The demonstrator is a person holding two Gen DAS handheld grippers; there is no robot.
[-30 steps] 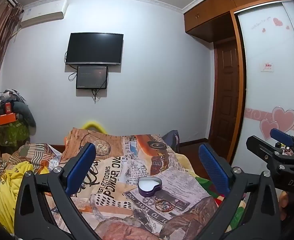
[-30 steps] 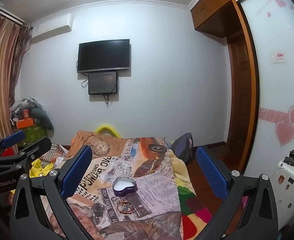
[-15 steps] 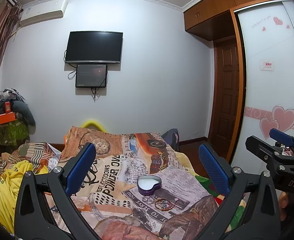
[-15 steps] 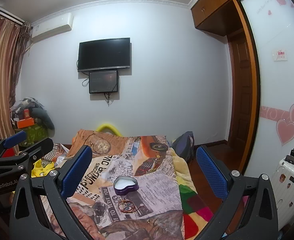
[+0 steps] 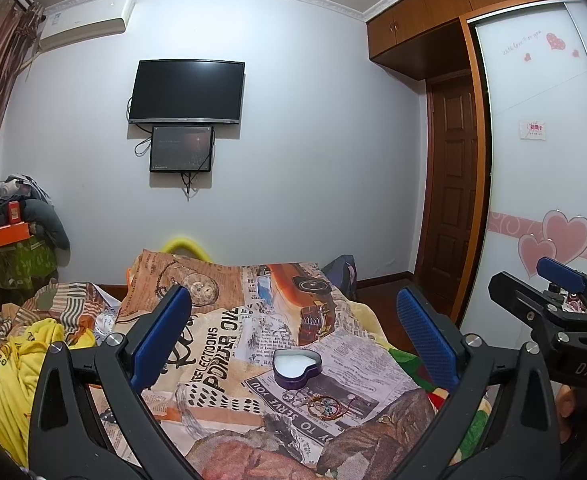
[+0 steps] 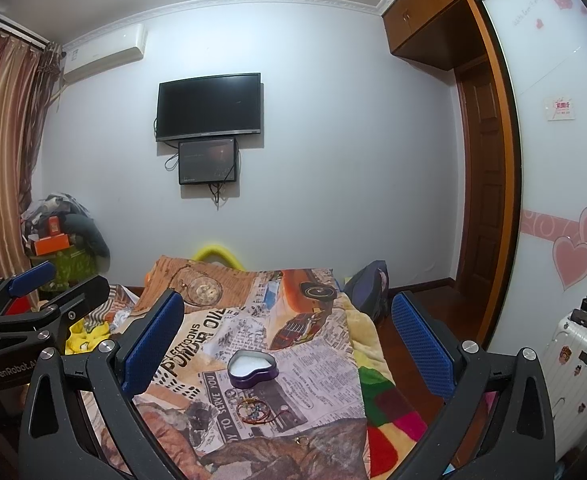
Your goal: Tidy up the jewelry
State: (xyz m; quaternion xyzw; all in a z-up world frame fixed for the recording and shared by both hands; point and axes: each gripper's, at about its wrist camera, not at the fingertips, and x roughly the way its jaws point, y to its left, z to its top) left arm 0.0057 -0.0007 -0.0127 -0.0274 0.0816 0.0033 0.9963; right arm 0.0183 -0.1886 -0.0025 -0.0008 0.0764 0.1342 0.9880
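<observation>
Bed blanket: both grippers, left & right, wide, empty. Approach bracelets low; probably tangled, pinch one strand, drop into heart tin.

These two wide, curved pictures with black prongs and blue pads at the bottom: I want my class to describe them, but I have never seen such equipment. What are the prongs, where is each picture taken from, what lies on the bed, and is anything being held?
There is no robot here. A person holds a hand-operated two-finger gripper in each hand, and a fisheye camera on each looks forward along its fingers, which bends the room.

One picture looks out from the left gripper; the right gripper shows at its right edge. The other looks out from the right gripper.

Both are open and hold nothing.

On the newspaper-print blanket sits an open purple heart-shaped tin with a pale inside. Nearer the cameras lie some bracelets, loosely piled, and a small ring, all apart from the tin.
</observation>
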